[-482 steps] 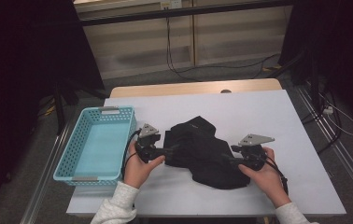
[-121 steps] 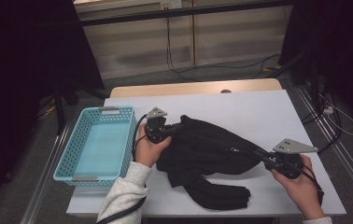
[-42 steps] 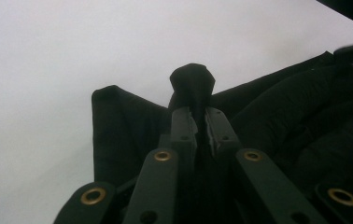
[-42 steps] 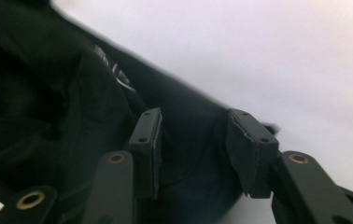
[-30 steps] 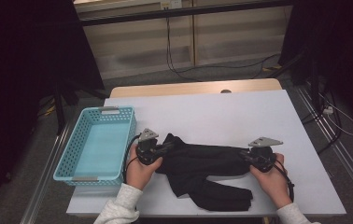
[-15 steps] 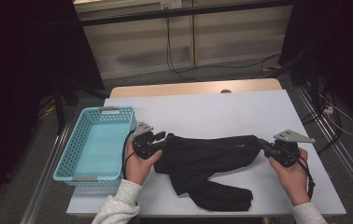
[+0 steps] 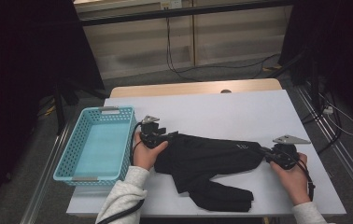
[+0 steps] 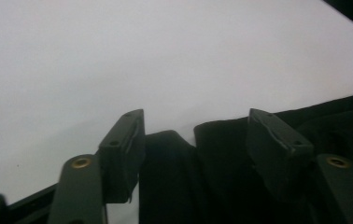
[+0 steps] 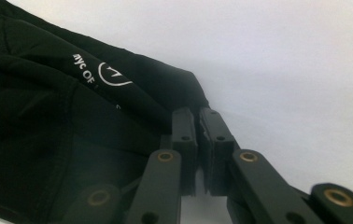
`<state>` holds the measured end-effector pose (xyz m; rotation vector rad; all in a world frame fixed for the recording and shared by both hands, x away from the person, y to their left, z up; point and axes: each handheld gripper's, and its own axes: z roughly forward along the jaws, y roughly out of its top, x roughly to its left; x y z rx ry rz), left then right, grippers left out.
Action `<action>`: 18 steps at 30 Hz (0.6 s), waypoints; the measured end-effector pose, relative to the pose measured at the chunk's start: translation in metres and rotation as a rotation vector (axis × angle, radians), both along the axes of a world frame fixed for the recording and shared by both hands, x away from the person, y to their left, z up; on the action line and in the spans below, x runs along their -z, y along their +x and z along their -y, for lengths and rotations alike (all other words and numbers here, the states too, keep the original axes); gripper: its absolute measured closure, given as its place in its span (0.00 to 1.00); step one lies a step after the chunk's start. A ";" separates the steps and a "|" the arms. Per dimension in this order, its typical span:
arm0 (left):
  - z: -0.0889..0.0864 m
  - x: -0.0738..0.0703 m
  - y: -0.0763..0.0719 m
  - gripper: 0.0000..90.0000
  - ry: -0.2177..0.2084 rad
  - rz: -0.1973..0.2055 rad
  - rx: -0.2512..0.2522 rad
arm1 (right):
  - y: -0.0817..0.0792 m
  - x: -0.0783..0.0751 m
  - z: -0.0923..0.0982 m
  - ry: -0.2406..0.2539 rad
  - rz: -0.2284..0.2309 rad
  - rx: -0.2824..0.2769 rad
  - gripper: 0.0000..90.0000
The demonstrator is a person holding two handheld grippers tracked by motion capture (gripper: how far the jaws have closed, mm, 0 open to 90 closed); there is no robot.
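A black garment [image 7: 207, 158] with small white lettering lies stretched across the white table [image 7: 240, 112], one leg trailing toward the front edge. My left gripper [image 7: 171, 136] is at its left end. Its jaws have just been opening, and in the left gripper view [image 8: 195, 116] they stand apart with folds of the garment [image 8: 174, 177] lying loose between the pads. My right gripper [image 7: 265, 154] is at the garment's right end. In the right gripper view [image 9: 198, 112] the jaws are nearly together, pinching the corner of the garment [image 9: 48, 93].
A light blue plastic basket [image 7: 72, 144] with nothing in it stands at the table's left edge, beside my left hand. The far half of the table is bare white. Cables lie on the floor beyond the table.
The right gripper has pulled the garment's end to the right, drawing it out long and flat. The left gripper's jaws have opened and let go of the left end.
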<state>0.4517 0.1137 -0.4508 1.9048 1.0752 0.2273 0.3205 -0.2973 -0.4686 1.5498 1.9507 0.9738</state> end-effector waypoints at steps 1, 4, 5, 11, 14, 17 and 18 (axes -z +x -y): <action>0.002 0.002 0.001 0.45 -0.002 -0.007 0.005 | 0.000 0.000 0.000 0.002 0.001 0.000 0.94; 0.010 0.006 0.003 0.48 0.017 -0.005 0.029 | 0.000 0.001 0.001 0.007 0.002 -0.001 0.94; 0.012 0.008 0.004 0.50 0.034 -0.005 0.042 | 0.000 0.001 0.001 0.005 0.002 -0.002 0.94; 0.021 0.019 0.005 0.57 0.081 0.000 0.062 | 0.000 0.001 -0.001 -0.003 0.004 -0.005 0.94; 0.025 0.019 0.002 0.65 0.070 -0.015 0.072 | 0.000 0.001 0.000 -0.002 0.004 -0.003 0.94; 0.027 0.016 0.001 0.79 0.100 -0.047 0.094 | 0.000 0.001 -0.001 -0.003 0.005 -0.004 0.94; 0.028 0.016 0.001 0.83 0.107 -0.041 0.093 | 0.000 0.001 -0.001 -0.002 0.005 -0.004 0.94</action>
